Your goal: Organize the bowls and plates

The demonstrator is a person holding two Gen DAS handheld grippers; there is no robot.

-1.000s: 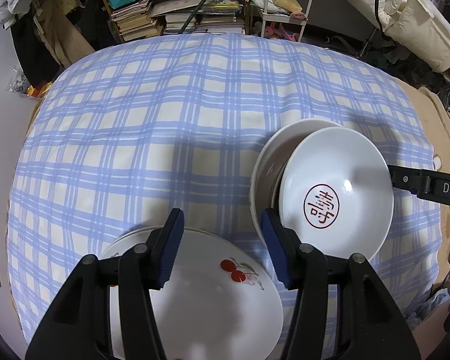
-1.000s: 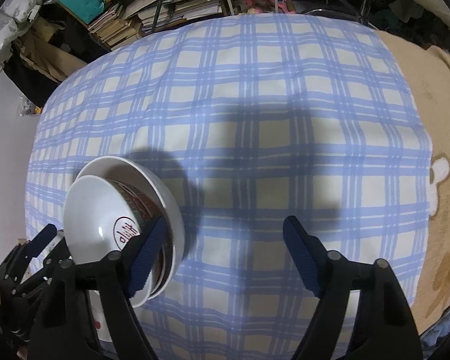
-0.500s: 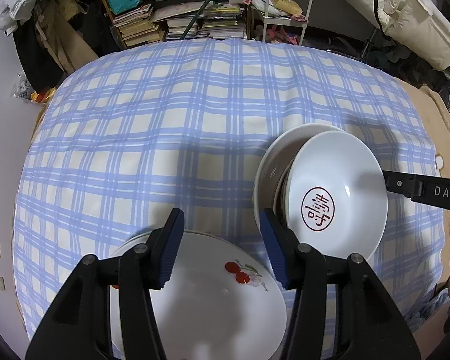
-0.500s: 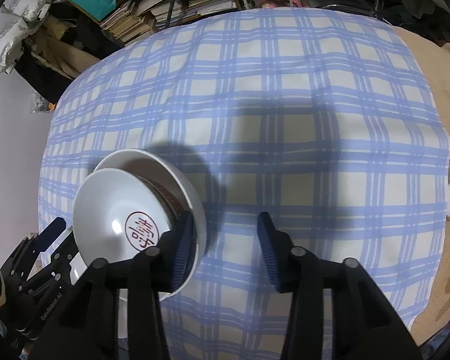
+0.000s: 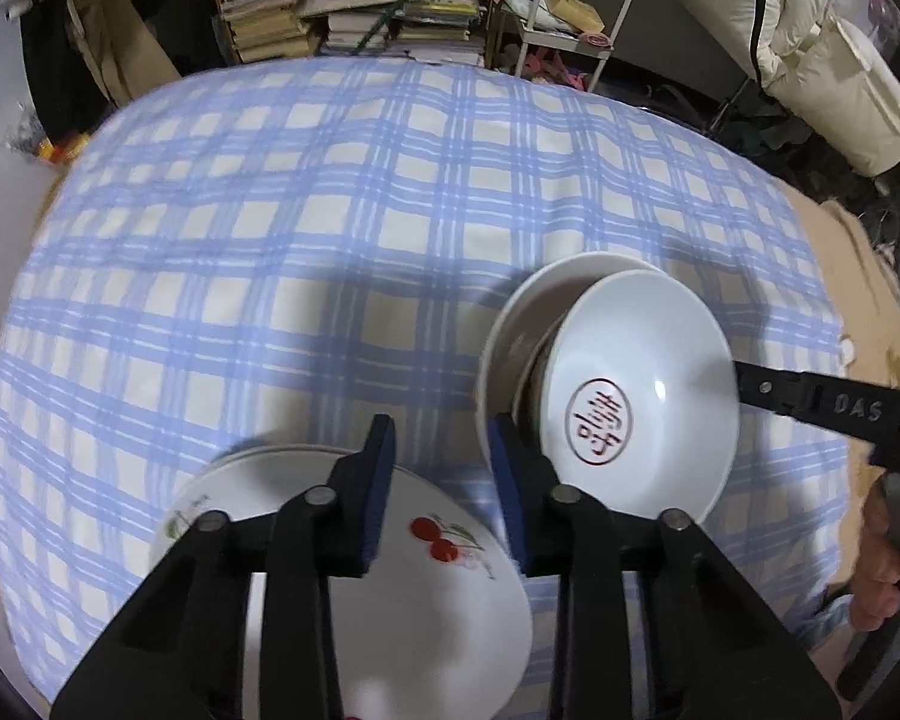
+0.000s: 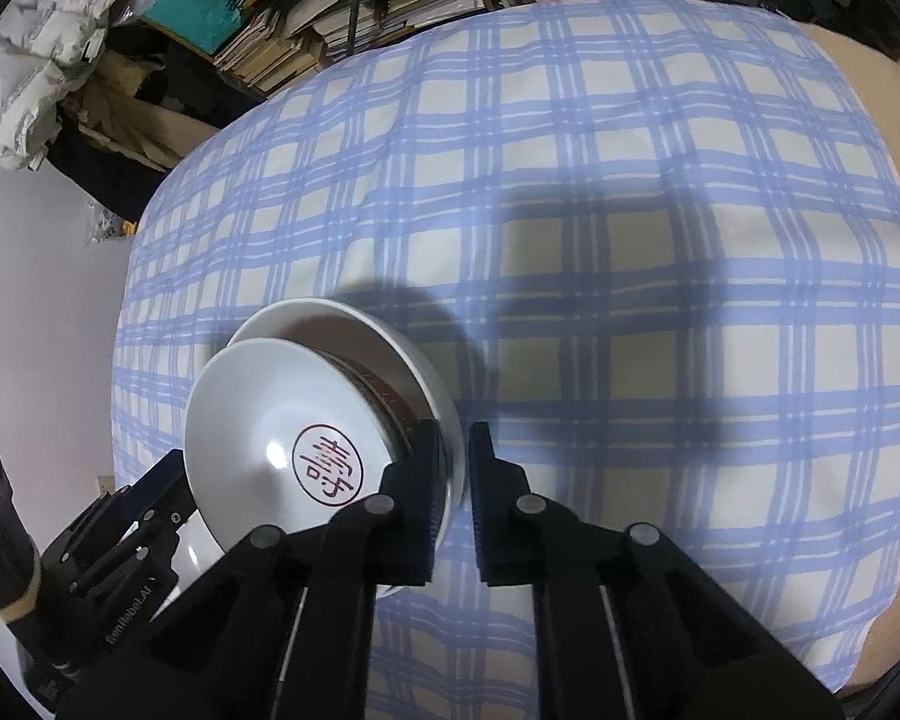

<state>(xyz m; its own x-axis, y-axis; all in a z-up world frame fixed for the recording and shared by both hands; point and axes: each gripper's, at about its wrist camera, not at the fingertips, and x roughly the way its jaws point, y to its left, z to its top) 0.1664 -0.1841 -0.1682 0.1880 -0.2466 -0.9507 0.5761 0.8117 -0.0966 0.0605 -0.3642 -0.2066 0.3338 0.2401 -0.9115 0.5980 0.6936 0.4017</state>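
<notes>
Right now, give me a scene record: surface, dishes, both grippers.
surface: blue plaid cloth over the table
bowls: red-seal bowl tilted in a larger white bowl
plates: cherry plate on top of a plate stack, near left
left gripper: open, above the cherry plate, holding nothing
right gripper: nearly closed over the white bowl's near rim; contact unclear

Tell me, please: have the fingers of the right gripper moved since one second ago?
Yes. The right gripper has closed: its wide gap has narrowed onto the rim of the outer white bowl, which stays beside the same checks of the blue plaid cloth.
</notes>
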